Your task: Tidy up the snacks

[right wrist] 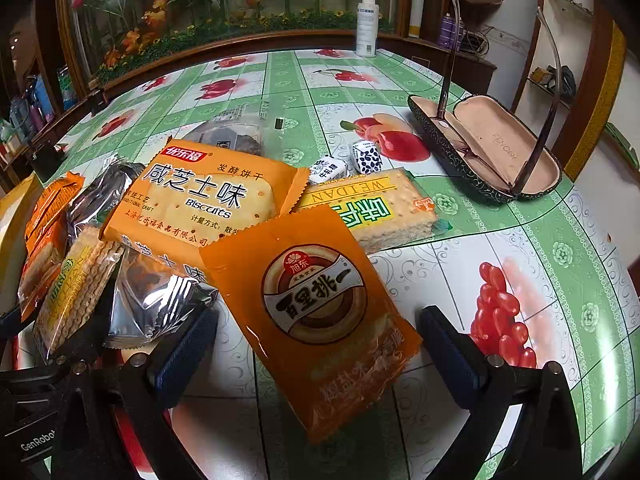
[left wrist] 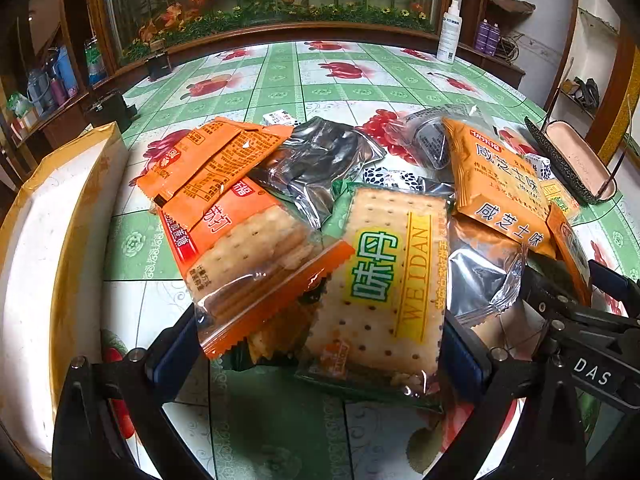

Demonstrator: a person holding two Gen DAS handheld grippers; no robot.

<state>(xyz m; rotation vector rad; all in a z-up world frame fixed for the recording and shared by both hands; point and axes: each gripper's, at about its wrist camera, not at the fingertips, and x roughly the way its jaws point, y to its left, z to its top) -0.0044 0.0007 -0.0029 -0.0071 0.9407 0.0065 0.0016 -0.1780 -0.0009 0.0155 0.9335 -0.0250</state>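
Observation:
A pile of snack packets lies on the fruit-print tablecloth [left wrist: 280, 80]. In the left wrist view my left gripper [left wrist: 320, 352] is open, its fingers on either side of a WEIDAN cracker packet [left wrist: 384, 280] and an orange soda-cracker packet [left wrist: 248, 256]. Behind them lie silver packets [left wrist: 320, 160] and an orange cheese-biscuit packet [left wrist: 500, 184]. In the right wrist view my right gripper [right wrist: 320, 354] is open around an orange round-logo packet [right wrist: 320, 312], which lies flat between the fingers. The cheese-biscuit packet [right wrist: 208, 196] and a second WEIDAN packet [right wrist: 380, 204] lie beyond it.
An open glasses case [right wrist: 492, 148] with glasses stands at the right. A white spray bottle [right wrist: 367, 20] stands at the table's far edge. A white and yellow box [left wrist: 52, 240] sits at the left. Small wrapped candies [right wrist: 366, 158] lie behind the pile.

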